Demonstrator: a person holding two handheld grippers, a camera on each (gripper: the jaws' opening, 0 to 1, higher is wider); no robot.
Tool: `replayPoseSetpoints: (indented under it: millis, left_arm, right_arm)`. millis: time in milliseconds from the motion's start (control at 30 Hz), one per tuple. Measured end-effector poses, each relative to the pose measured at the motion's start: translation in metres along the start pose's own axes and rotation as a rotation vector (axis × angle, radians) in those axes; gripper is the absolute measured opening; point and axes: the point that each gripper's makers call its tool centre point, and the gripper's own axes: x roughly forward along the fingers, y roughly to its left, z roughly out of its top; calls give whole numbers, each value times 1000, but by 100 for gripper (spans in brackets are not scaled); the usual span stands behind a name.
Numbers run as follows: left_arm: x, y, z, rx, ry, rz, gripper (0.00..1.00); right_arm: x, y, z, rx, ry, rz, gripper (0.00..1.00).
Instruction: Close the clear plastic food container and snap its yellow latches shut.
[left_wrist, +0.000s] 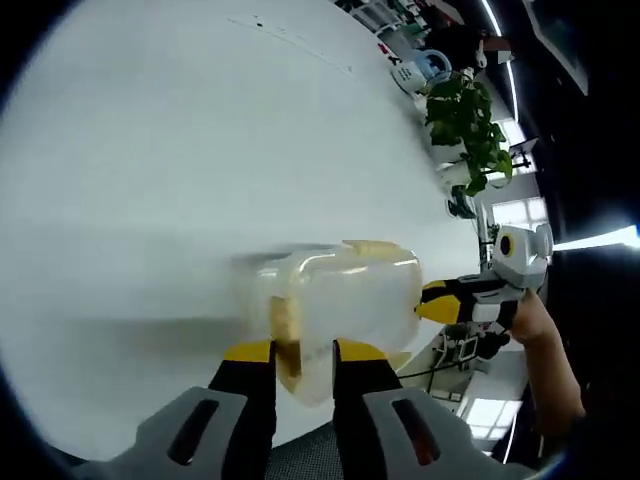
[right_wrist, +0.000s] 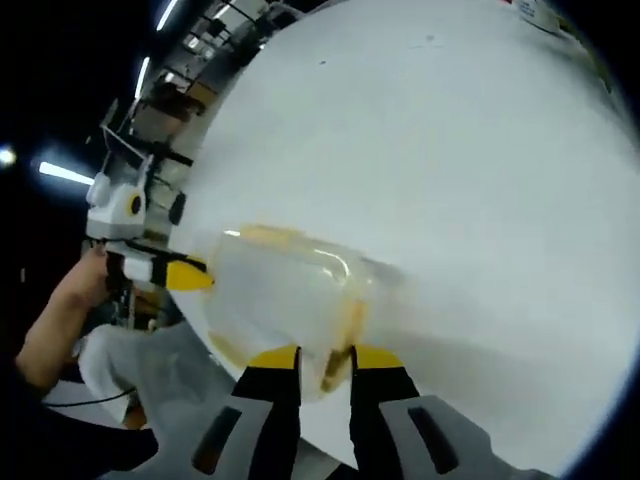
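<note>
A clear plastic food container (left_wrist: 340, 295) with yellowish latches lies on its side over the white table (left_wrist: 180, 150). It looks blurred. My left gripper (left_wrist: 303, 352) grips its near end, and a yellow latch (left_wrist: 285, 335) sits between the jaws. The right gripper (left_wrist: 440, 300) comes in from the right, its yellow tips against the container's far end. In the right gripper view the same container (right_wrist: 285, 290) lies before my right gripper (right_wrist: 325, 358), which is shut on its near edge beside a yellow strip (right_wrist: 350, 315). The left gripper (right_wrist: 185, 275) touches the opposite end.
A potted green plant (left_wrist: 470, 120) and a blue-and-white item (left_wrist: 425, 68) stand at the table's far edge. A person's hand (left_wrist: 535, 330) holds the right gripper, and another hand (right_wrist: 70, 300) holds the left one. The table edge runs just under both grippers.
</note>
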Motion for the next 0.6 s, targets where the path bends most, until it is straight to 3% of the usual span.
replayPoseSetpoints:
  millis: [433,600]
  left_arm:
    - [-3,-8,-7,2,-28,-12,21]
    - [-5,-11,-11,41,-22,-20,24]
  right_arm:
    - [-1,2,-3,8,2,-1,17]
    - [-3,3,-4,-54,-24,-13,20]
